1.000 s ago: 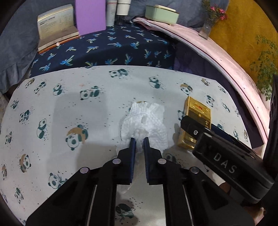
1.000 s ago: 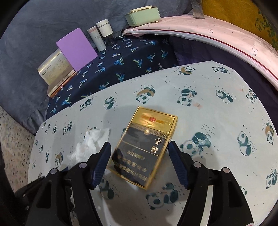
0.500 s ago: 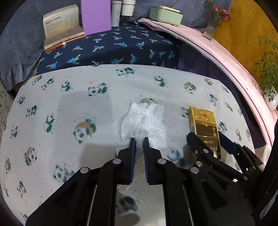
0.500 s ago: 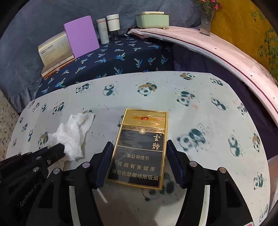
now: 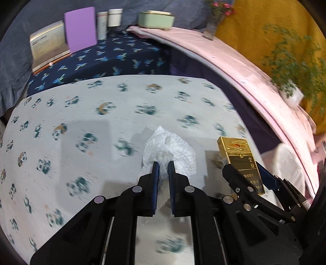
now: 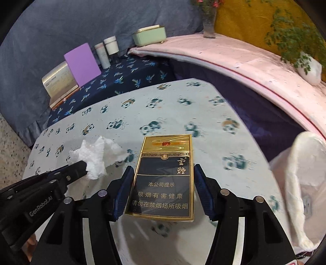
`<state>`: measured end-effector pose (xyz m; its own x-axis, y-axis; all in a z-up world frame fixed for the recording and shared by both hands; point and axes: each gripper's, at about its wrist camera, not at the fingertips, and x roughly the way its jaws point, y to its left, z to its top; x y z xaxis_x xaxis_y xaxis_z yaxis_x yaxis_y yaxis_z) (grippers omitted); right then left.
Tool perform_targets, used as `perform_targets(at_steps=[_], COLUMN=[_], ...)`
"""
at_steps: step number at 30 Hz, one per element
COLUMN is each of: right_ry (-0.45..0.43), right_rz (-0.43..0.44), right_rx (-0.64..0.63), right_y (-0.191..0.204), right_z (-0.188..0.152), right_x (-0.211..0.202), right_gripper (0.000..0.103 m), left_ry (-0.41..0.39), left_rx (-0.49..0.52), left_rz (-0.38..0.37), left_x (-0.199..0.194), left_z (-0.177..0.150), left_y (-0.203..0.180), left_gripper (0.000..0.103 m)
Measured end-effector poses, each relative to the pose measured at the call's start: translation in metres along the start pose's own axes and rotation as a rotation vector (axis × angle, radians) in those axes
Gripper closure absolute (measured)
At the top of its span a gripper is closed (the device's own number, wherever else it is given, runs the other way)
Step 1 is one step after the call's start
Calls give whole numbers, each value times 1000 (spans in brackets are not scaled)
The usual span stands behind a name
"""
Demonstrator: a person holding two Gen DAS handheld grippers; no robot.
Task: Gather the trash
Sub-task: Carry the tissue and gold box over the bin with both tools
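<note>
A crumpled white tissue (image 5: 175,150) hangs just above the panda-print cloth (image 5: 81,114), and my left gripper (image 5: 163,165) is shut on its lower part. To its right, my right gripper (image 5: 244,173) holds a gold and black cigarette pack (image 5: 236,150). In the right wrist view the cigarette pack (image 6: 167,146) stands upright between both blue pads of the right gripper (image 6: 163,173), lifted off the cloth (image 6: 183,114). At the left of that view the left gripper (image 6: 81,166) carries the tissue (image 6: 97,157).
A white bag (image 6: 301,179) stands at the cloth's right edge. Behind lie a dark blue printed cloth with a book (image 5: 46,46), a purple card (image 5: 80,28) and two jars (image 5: 108,22). A pink ledge (image 5: 244,67) carries a green box (image 5: 155,19), a vase and a plant.
The right jaws closed onto the cigarette pack and raised it. Both grippers moved right and upward with their loads. The white bag came into view at the right.
</note>
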<state>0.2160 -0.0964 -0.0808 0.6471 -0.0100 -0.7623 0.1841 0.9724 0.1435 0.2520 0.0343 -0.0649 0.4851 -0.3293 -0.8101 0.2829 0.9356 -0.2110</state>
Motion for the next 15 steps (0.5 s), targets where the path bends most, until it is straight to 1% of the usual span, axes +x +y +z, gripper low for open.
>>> perform_targets(at_steps=[8,15], right_ry=[-75,-132], right_rz=[-35,-64], right_rx=[64,119], right_y=[-56,-102], right_z=[-12,-22], right_x=[-62,-103], right_gripper=[46,46], left_ry=[-24,-41], left_rx=[83,164], left_rz=[-57,-96], left_x=[-24,-40], left_z=[-13,-21], left_y=[-68,-129], left_gripper=[94,95])
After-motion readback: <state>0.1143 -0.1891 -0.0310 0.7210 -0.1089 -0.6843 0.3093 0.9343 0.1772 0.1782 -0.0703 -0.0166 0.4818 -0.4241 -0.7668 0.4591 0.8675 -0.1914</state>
